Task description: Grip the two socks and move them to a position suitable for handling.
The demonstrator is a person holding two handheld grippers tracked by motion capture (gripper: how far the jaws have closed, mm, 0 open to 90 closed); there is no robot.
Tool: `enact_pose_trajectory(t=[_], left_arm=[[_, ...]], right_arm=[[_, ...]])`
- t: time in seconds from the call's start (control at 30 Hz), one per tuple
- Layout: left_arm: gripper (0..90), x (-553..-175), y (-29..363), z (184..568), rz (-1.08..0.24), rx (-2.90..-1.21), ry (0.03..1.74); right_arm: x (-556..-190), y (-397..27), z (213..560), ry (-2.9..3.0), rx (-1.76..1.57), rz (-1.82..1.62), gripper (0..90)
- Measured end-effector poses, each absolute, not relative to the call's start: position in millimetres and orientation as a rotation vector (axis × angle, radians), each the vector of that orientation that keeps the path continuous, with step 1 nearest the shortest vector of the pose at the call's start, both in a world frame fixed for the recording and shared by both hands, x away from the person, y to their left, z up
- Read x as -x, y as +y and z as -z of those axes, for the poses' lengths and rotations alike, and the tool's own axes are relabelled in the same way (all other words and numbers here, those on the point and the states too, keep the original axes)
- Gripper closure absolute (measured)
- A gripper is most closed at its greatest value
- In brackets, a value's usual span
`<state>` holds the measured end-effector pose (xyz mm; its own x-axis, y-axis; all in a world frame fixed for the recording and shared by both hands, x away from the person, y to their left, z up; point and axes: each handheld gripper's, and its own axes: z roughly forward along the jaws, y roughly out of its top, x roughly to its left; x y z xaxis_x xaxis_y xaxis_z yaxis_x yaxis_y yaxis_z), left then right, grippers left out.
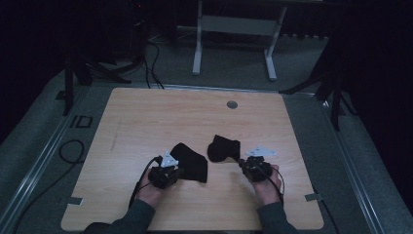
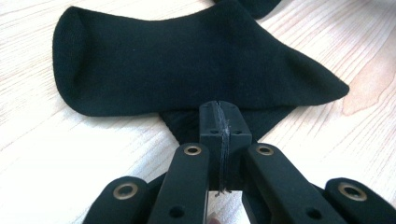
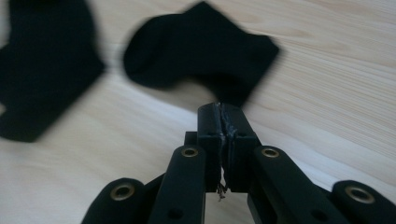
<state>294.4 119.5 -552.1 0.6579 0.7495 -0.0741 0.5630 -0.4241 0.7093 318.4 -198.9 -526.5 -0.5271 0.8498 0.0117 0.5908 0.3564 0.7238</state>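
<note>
Socks, two of them, black, lie on the light wooden table (image 1: 146, 117), one ahead of each pair of tongs. In the high view the left gripper (image 1: 171, 169) sits at the near edge of the left sock (image 1: 191, 162), with the person's left hand (image 1: 148, 191) behind it and a dark sleeve below. In the left gripper view its jaws are pressed together with a thin fold of the left sock's (image 2: 187, 60) edge pinched between the pads, so these tongs are clenched on that sock; the rest of the sock spreads flat just beyond the tips, its rounded end off to the left of the jaws and a pointed corner off to the right.

Farther right in the high view, the right gripper (image 1: 242, 165) meets the near corner of the right sock (image 1: 223, 147), the right hand (image 1: 268, 187) behind it. The right gripper view is blurred: the jaws stand together, tips touching the right sock's (image 3: 201, 46) near edge, with threads showing in the seam. These tongs look clenched on that edge, the sock spreading beyond the tips and the left sock (image 3: 42, 65) off to their left.
</note>
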Motion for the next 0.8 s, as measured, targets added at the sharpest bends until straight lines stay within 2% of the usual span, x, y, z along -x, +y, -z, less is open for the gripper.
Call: enact_pose_trajectory(t=[0.2,0.37,0.5,0.57,0.67,0.73,0.8], left_arm=[[90.0,-292,120,552,-0.327,-2.148,1.016],[90.0,-292,121,553,-0.323,-2.153,1.014],[90.0,-292,118,554,-0.322,-2.166,1.001],[90.0,-291,117,554,-0.321,-2.173,0.995],[90.0,-291,116,555,-0.322,-2.179,0.992],[90.0,-291,116,555,-0.323,-2.189,0.991],[90.0,-291,115,555,-0.327,-2.197,0.989]], right_arm=[[-306,-157,530,2.369,-1.126,-0.995,88.0],[-303,-137,532,2.421,-1.073,-1.021,83.3],[-302,-117,532,2.468,-1.04,-1.046,73.2],[-302,-108,532,2.481,-1.019,-1.045,65.3],[-304,-98,533,2.503,-1.011,-1.019,61.0],[-304,-94,535,2.515,-1.004,-0.987,60.8],[-307,-91,540,2.542,-1.01,-0.949,68.0]])
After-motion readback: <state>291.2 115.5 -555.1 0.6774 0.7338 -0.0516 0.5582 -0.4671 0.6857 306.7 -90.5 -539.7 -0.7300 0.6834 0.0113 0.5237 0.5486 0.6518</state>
